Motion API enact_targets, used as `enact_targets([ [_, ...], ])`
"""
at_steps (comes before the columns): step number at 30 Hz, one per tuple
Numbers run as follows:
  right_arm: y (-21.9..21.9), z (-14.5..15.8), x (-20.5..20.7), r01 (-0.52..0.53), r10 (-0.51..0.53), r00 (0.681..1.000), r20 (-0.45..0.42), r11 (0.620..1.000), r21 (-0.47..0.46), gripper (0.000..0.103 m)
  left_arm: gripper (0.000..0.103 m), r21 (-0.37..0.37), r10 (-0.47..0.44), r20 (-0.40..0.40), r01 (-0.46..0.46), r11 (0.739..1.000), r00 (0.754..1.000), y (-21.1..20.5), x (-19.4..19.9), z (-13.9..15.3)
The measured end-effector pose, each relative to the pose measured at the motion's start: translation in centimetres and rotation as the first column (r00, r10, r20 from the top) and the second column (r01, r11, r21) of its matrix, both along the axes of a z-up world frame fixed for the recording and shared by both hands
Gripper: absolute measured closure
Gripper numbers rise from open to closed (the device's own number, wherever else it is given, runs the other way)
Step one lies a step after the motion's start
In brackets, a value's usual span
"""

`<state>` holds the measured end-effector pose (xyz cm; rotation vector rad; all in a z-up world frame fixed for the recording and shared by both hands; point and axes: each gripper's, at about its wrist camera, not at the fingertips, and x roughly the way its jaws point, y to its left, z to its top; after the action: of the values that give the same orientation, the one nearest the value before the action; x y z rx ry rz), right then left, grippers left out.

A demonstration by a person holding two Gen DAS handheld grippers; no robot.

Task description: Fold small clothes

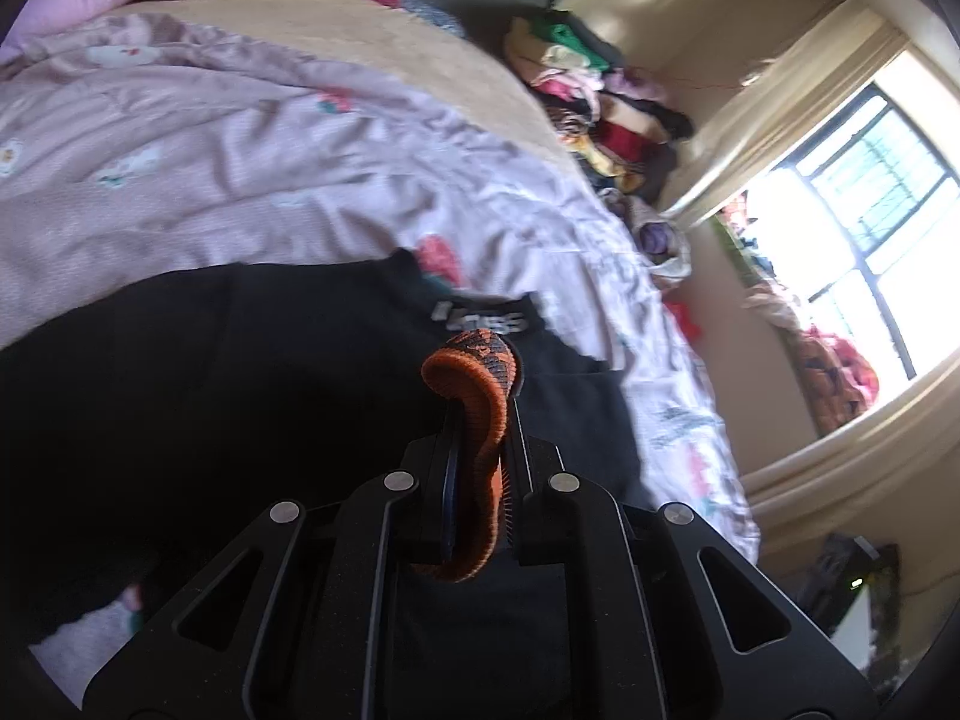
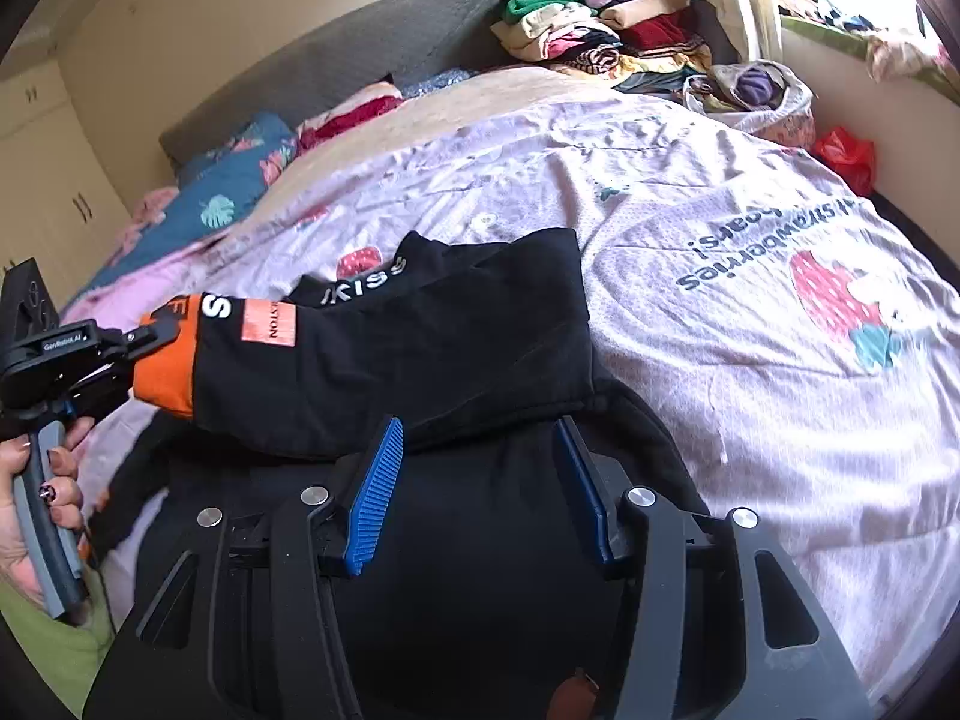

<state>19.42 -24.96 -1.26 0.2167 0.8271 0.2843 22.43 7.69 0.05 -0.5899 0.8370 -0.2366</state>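
Observation:
A black garment point(image 2: 420, 348) with white lettering and an orange cuff point(image 2: 165, 372) lies on the pink bed cover point(image 2: 720, 228). My left gripper point(image 2: 129, 354), held by a hand point(image 2: 36, 510), is shut on that cuff and holds the sleeve stretched out to the left, above the cover. In the left wrist view the orange cuff point(image 1: 474, 372) curls over between the closed fingers of the left gripper point(image 1: 480, 402), with the black garment point(image 1: 240, 360) spread beneath. My right gripper point(image 2: 480, 429) hangs over the garment's body, its blue pads point(image 2: 372, 498) apart and pressing on nothing.
A pile of folded clothes point(image 2: 600, 30) stands at the bed's far corner by the window point(image 1: 840, 210). Blue floral pillows point(image 2: 234, 180) and a grey headboard point(image 2: 360, 48) lie at the back. A red bag point(image 2: 846, 156) sits beside the bed's right edge.

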Motion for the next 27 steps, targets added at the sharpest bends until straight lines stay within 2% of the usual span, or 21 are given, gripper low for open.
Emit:
enact_targets([
  [6, 2.0, -1.1, 2.8, -0.043, 0.041, 0.999, -0.036, 0.997, -0.058, 0.051, 0.097, 0.082, 0.018, -0.049, -0.014, 0.997, 0.999, 1.4, -0.1, -1.8],
  [7, 2.4, -1.4, 3.3, -0.051, 0.048, 0.998, -0.046, 0.996, -0.069, 0.051, 0.096, 0.114, 0.031, -0.062, -0.023, 0.993, 0.998, 1.7, -0.2, -2.1],
  [10, 3.3, -2.2, 4.8, -0.071, 0.063, 0.995, -0.076, 0.992, -0.101, 0.051, 0.096, 0.193, 0.062, -0.054, -0.05, 0.98, 0.997, 1.9, -0.8, -2.1],
  [13, 3.9, -3.3, 5.8, -0.084, 0.071, 0.992, -0.105, 0.988, -0.129, 0.051, 0.095, 0.24, 0.039, -0.04, -0.029, 0.97, 0.998, 1.1, -0.9, -1.7],
  [16, 4.2, -4.6, 6.6, -0.085, 0.063, 0.988, -0.144, 0.985, -0.151, 0.048, 0.085, 0.256, 0.009, -0.07, 0.01, 0.967, 0.998, 0.0, -0.4, -2.5],
  [20, 4.4, -5.4, 6.5, -0.082, 0.055, 0.986, -0.156, 0.981, -0.177, 0.047, 0.074, 0.314, 0.025, -0.179, 0.033, 0.949, 0.983, -0.6, 0.4, -6.0],
  [23, 4.6, -4.3, 5.5, -0.087, 0.067, 0.99, -0.122, 0.982, -0.167, 0.044, 0.069, 0.32, 0.023, -0.175, 0.035, 0.947, 0.984, -0.4, -0.1, -6.5],
  [25, 4.7, -3.0, 4.4, -0.097, 0.088, 0.993, -0.075, 0.986, -0.137, 0.035, 0.042, 0.334, 0.027, -0.168, 0.031, 0.942, 0.985, -0.3, -0.6, -5.8],
  [27, 4.9, -1.8, 3.5, -0.103, 0.099, 0.994, -0.044, 0.987, -0.124, 0.028, 0.042, 0.34, 0.034, -0.155, 0.021, 0.94, 0.987, -0.2, -1.1, -5.1],
])
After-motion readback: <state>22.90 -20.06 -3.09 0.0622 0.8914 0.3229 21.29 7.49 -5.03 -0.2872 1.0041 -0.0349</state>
